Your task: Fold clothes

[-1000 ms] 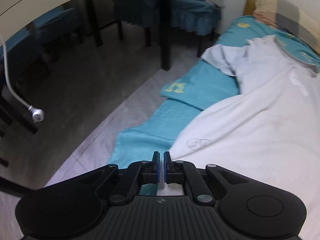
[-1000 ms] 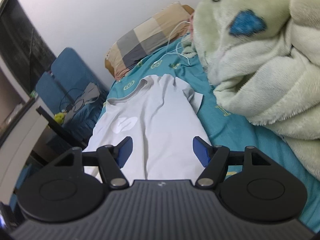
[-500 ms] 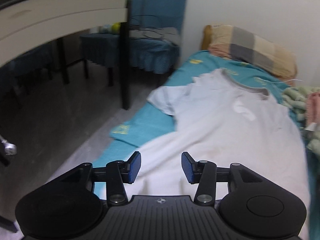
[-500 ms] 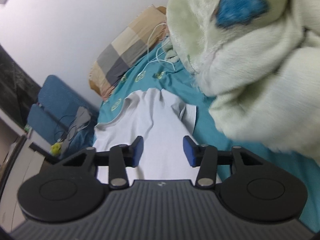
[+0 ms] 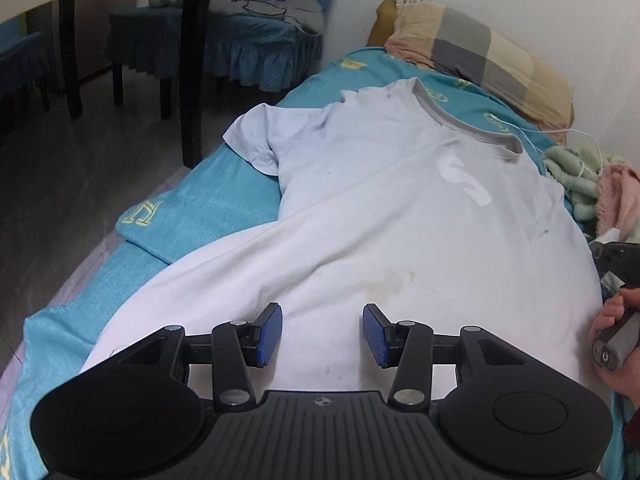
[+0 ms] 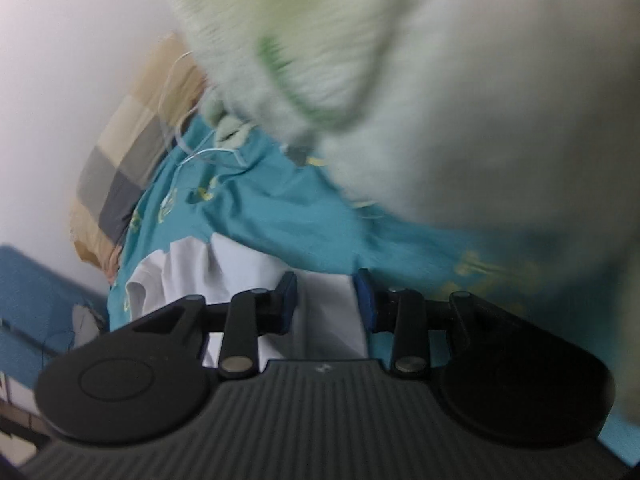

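White t-shirt (image 5: 400,208) flat on bed (image 5: 208,204), collar far. Thin, limp, light; grab hem corners. Left gripper (image 5: 322,334) part open, empty, over near hem. Right gripper (image 6: 325,306) closing, straddles right edge, nothing pinched.

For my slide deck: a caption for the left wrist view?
Open left hand-held gripper over a white T-shirt spread on the teal bed.

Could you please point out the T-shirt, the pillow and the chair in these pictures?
T-shirt (image 5: 400,216): left wrist view, on the chest, left of the white print.
Pillow (image 5: 476,46): left wrist view, on a grey check of the cover.
Chair (image 5: 256,46): left wrist view, on the blue frilled seat cover.
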A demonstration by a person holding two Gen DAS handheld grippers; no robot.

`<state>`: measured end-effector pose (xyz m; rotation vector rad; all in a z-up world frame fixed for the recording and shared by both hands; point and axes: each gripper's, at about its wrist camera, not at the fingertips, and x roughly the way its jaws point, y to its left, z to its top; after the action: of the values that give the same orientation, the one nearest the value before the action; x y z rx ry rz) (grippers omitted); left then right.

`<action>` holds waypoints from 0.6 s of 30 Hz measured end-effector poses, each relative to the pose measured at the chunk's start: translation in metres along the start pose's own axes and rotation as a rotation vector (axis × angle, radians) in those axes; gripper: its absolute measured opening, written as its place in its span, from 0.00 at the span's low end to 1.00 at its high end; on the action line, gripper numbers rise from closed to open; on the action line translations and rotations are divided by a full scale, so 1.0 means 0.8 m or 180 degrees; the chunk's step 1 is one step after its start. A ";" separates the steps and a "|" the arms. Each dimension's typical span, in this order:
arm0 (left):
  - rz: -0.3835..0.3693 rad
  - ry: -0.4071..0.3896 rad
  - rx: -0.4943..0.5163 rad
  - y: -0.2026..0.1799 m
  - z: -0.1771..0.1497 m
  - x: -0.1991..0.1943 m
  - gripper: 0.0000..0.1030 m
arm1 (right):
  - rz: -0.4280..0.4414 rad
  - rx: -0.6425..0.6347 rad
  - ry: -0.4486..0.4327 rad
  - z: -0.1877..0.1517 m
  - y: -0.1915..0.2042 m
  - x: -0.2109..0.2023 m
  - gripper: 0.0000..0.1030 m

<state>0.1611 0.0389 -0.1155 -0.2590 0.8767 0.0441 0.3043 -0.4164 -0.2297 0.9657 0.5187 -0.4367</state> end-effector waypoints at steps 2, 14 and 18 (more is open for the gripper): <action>-0.0017 0.0003 -0.0024 0.002 0.003 0.004 0.47 | 0.0018 -0.0191 0.0075 -0.002 0.009 0.003 0.16; -0.0173 -0.0067 -0.0235 0.008 0.009 -0.019 0.47 | -0.0268 -0.1861 -0.0794 0.026 0.115 -0.076 0.04; -0.0166 -0.0128 -0.0270 0.010 0.013 -0.023 0.47 | -0.0181 -0.2712 -0.1065 0.013 0.168 -0.093 0.04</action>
<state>0.1563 0.0501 -0.0969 -0.3592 0.8286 0.0378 0.3233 -0.3489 -0.0927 0.0536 0.3687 -0.3649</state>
